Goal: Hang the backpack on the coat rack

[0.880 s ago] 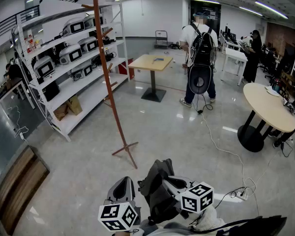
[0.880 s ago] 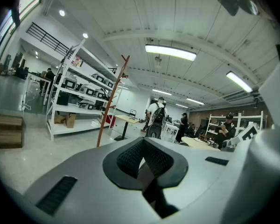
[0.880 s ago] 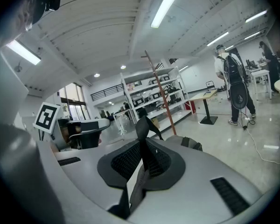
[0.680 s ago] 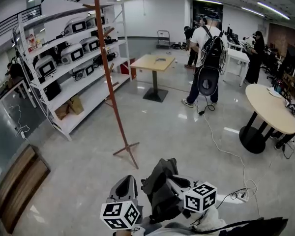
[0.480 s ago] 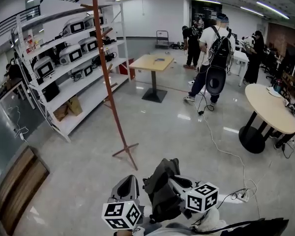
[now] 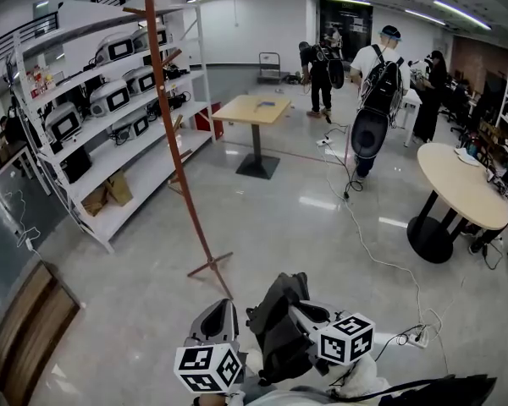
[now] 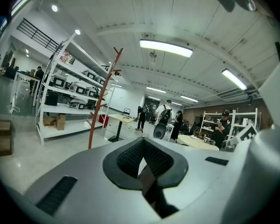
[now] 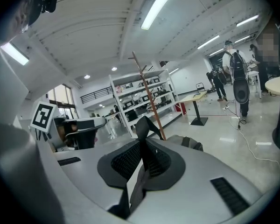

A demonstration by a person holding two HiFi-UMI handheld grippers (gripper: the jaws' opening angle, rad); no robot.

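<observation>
The coat rack (image 6: pixel 176 138) is a tall brown pole with pegs, standing on the floor ahead and left of me; it also shows in the left gripper view (image 7: pixel 102 101) and the right gripper view (image 8: pixel 149 99). The dark grey backpack (image 6: pixel 278 328) hangs between my two grippers at the bottom of the head view. My left gripper (image 6: pixel 221 309) is shut on a dark strap (image 7: pixel 151 190) of it. My right gripper (image 6: pixel 293 313) is shut on a strap loop (image 8: pixel 144 125), with the backpack body (image 8: pixel 192 143) just beyond the jaws.
White shelves (image 6: pixel 110 100) with devices stand behind the rack. A square wooden table (image 6: pixel 252 108) is farther back and a round table (image 6: pixel 461 194) at right. A cable (image 6: pixel 381 260) runs across the floor to a power strip (image 6: pixel 418 337). People (image 6: pixel 374 83) stand far off.
The person with the backpack has walked farther away and to the right. The rack has shifted slightly left in the head view. Both grippers still hold the backpack in the same place.
</observation>
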